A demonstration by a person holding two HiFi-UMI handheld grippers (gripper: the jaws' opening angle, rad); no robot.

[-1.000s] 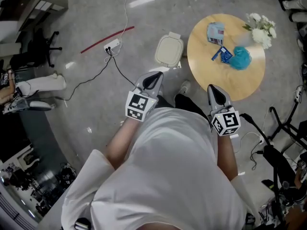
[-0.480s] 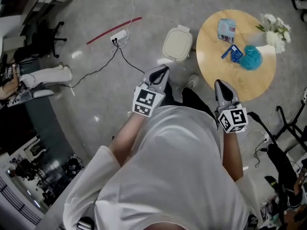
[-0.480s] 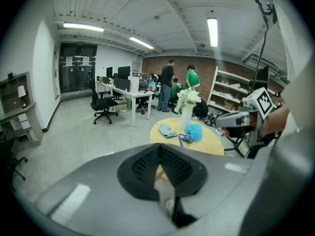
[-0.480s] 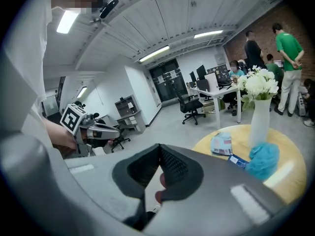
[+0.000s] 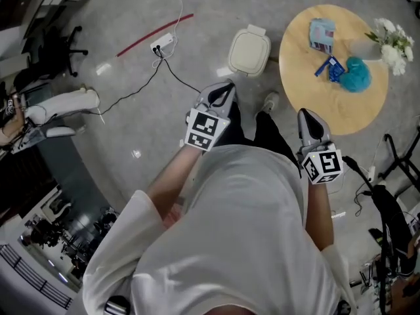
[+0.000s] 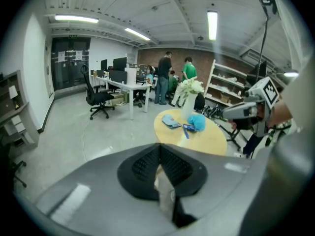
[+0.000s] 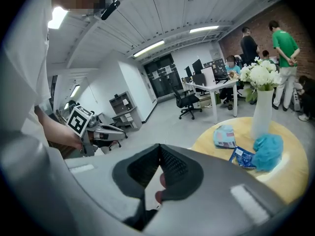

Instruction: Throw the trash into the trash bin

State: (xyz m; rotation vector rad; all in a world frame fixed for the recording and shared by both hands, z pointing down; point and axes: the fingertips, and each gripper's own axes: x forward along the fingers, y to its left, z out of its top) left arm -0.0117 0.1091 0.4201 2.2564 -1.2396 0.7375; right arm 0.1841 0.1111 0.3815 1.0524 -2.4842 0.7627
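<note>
A trash bin (image 5: 249, 50) with a cream lid stands on the floor left of a round wooden table (image 5: 328, 104). On the table lie a light blue packet (image 5: 321, 34), a dark blue wrapper (image 5: 330, 67) and a teal crumpled wad (image 5: 357, 75). My left gripper (image 5: 220, 96) hangs short of the bin, shut and empty. My right gripper (image 5: 312, 125) is at the table's near edge, also shut with nothing in it. In the right gripper view the packet (image 7: 224, 136), wrapper (image 7: 242, 156) and wad (image 7: 268, 151) lie beyond the closed tips.
A vase of white flowers (image 5: 392, 43) stands at the table's far right. A power strip with cables (image 5: 163, 43) and a red strip (image 5: 154, 35) lie on the floor left of the bin. Black stands (image 5: 394, 176) crowd the right. Several people (image 6: 167, 77) stand by desks behind the table.
Both grippers have moved forward and a little down toward the bin and table, and the view has shifted with them. The jaws stayed shut.
</note>
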